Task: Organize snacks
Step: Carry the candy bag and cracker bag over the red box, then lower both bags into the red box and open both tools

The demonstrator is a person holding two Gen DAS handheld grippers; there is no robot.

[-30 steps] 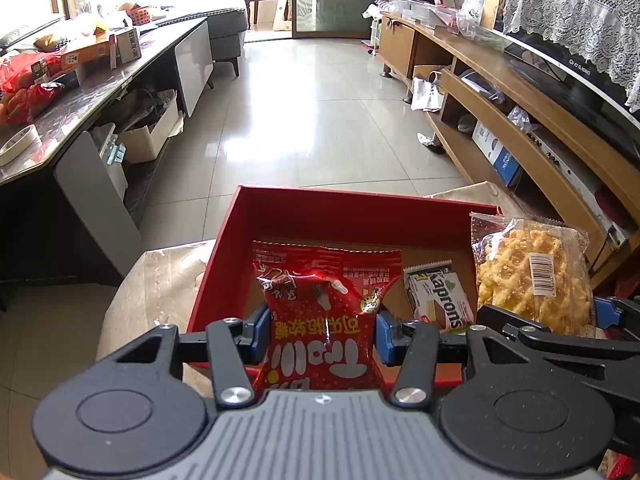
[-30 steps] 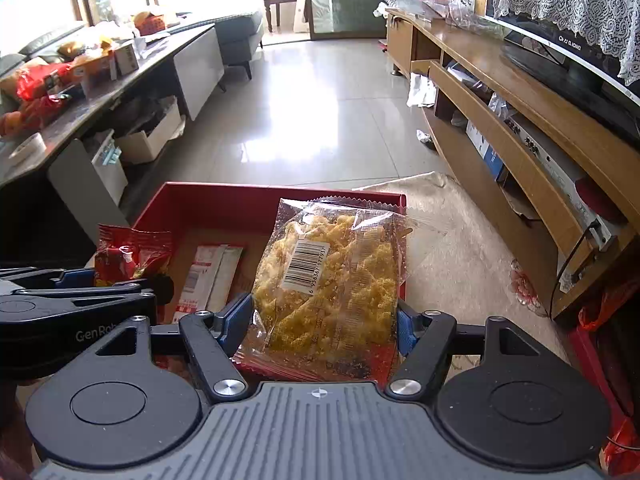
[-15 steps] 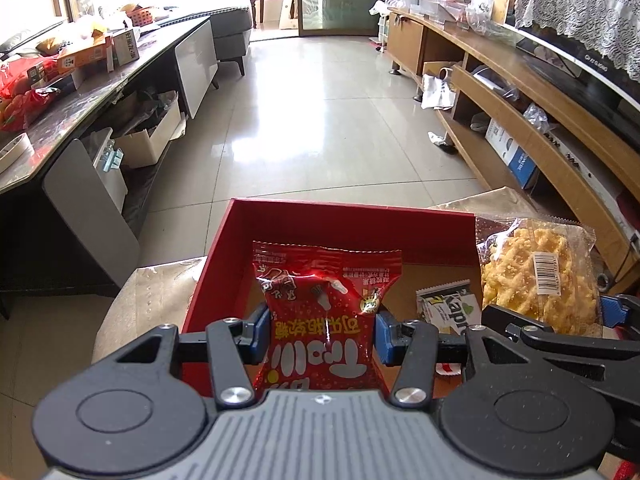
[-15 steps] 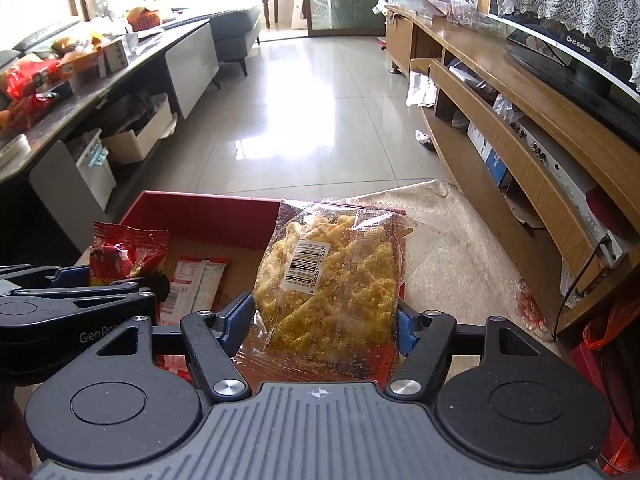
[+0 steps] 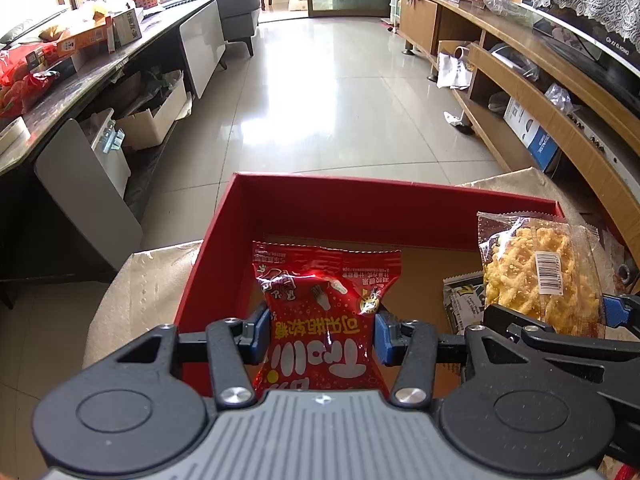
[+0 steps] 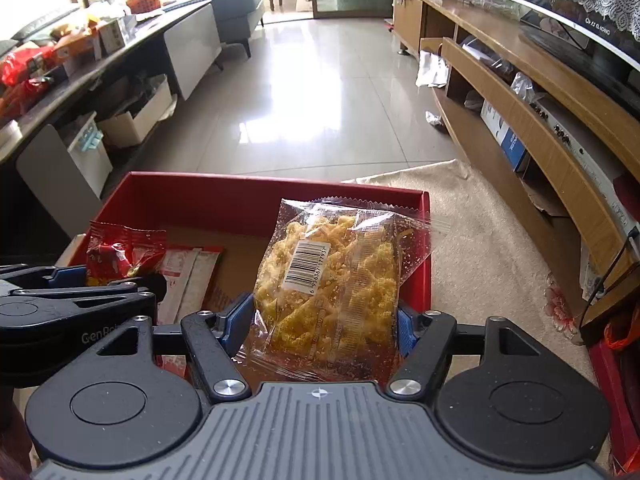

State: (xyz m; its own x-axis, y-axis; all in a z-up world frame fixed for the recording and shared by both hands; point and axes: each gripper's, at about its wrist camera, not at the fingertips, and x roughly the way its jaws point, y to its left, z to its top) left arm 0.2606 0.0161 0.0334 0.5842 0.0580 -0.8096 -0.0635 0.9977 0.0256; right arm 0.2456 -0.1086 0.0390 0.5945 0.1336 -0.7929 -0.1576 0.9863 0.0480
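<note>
While both packets hang over the red box (image 5: 384,216), lower each w/o tilt, release only once low inside, clear of the sachets (image 6: 188,276) on its floor. Left gripper (image 5: 320,334): jaws clamped on red candy packet (image 5: 320,304), gripped at mid-sides, top end fwd. Right gripper (image 6: 326,322): clamped on clear yellow-snack bag (image 6: 332,280), by the box's right wall.

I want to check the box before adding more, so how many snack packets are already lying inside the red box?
2 that I can see: a red-and-white packet and a dark-edged packet, both flat on the red box floor between the held snacks. More may be hidden under the tools.
</note>
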